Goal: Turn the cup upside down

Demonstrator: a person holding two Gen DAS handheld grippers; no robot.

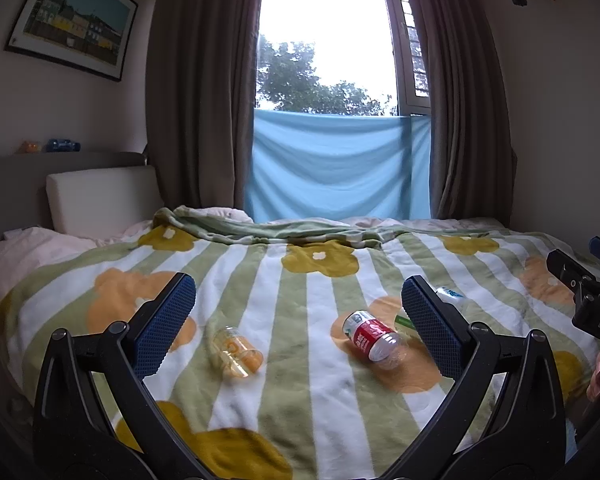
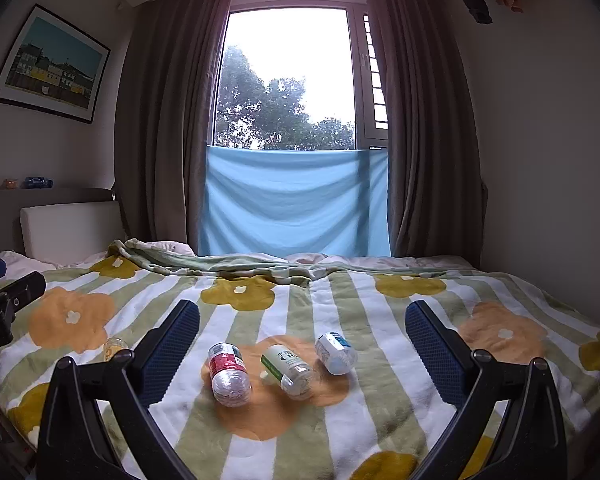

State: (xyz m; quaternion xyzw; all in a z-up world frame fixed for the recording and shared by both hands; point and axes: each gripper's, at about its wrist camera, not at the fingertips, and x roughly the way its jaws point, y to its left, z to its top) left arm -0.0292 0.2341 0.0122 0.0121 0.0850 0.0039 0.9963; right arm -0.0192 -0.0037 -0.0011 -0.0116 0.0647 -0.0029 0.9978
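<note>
So nothing is done yet — both of my grippers hang wide open above the bed, holding nothing. My left gripper [image 1: 299, 320] looks down on the blanket [image 1: 292, 392], and the right gripper [image 2: 302, 344] does the same from a bit further right; the edge of each shows in the other's view.

The cup I take to be the task's — a small clear one with an orange band [image 1: 236, 352] — lies on its side toward the blanket's left part, near the front edge. It sits between my left fingers in the view, though well ahead of them. In the right view only a bit of it [image 2: 114, 348] peeks past my left finger.

Three more lie tipped over to its right: a red one [image 2: 228, 374], a green one [image 2: 290, 370] and a blue one [image 2: 336, 354], close together.

Everything is left: reach, grasp, turn it over, set it mouth down.
</note>
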